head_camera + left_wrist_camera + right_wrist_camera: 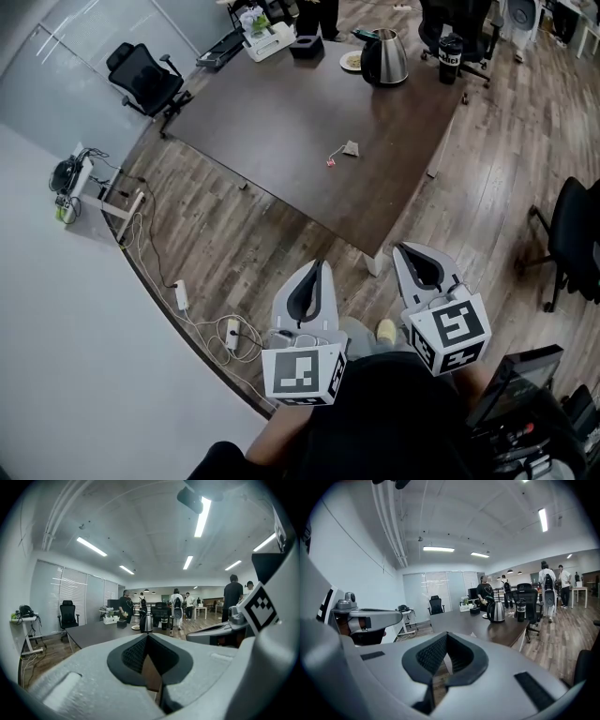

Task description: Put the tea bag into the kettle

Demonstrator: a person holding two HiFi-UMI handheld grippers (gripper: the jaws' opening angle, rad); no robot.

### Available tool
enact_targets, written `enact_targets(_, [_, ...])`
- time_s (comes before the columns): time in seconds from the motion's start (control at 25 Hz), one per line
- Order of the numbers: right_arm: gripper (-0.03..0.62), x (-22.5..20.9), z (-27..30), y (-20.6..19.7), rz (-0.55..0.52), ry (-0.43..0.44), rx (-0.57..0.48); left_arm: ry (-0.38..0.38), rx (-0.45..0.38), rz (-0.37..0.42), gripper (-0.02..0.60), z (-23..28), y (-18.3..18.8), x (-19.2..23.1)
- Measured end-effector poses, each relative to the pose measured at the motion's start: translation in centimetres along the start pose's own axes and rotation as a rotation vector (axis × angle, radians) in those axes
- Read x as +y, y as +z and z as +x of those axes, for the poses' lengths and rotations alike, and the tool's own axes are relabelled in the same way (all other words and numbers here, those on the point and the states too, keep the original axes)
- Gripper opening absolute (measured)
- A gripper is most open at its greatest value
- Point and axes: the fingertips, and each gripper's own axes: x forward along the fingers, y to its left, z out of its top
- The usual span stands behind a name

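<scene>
Now, both tools sit low and close to the person's body, short of the table. The left gripper [318,268] has its jaws brought together at the tips, and its own view confirms it: the left gripper [147,635] closes to a point with only floor showing through the dark hollow behind, nothing caught in it. Same story beside it. The right gripper [404,250] is tips-together as well, and in its own view the right gripper [446,634] pinches nothing at all. They are level with each other, a small gap between them, both aimed towards the table.

Out ahead, the dark brown table [272,122] stretches away. The tea bag [351,148] lies on the tabletop towards the near edge, its string trailing to a small tag, well apart from either gripper. At the far end stands the kettle [384,58], steel body, black handle and lid, upright. A small plate [350,61] sits just beside it, and a black mug [450,59] stands near the table's far corner. An office chair [144,79] waits off the table's left side.
</scene>
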Motion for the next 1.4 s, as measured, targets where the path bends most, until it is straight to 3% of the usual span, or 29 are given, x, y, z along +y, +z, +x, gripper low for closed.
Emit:
enact_targets(0.8, [0.008,-1.2,1.7,0.5,-0.001,-0.007,0.004,-0.010,-0.009,-0.017,0.005,2.1,0.5,0.9])
enact_targets(1.4, [0.008,-3.0,8.7,1.8,-0.022,0.021,0.054,0.014,0.016,-0.054,0.005,7.9,0.5,5.2])
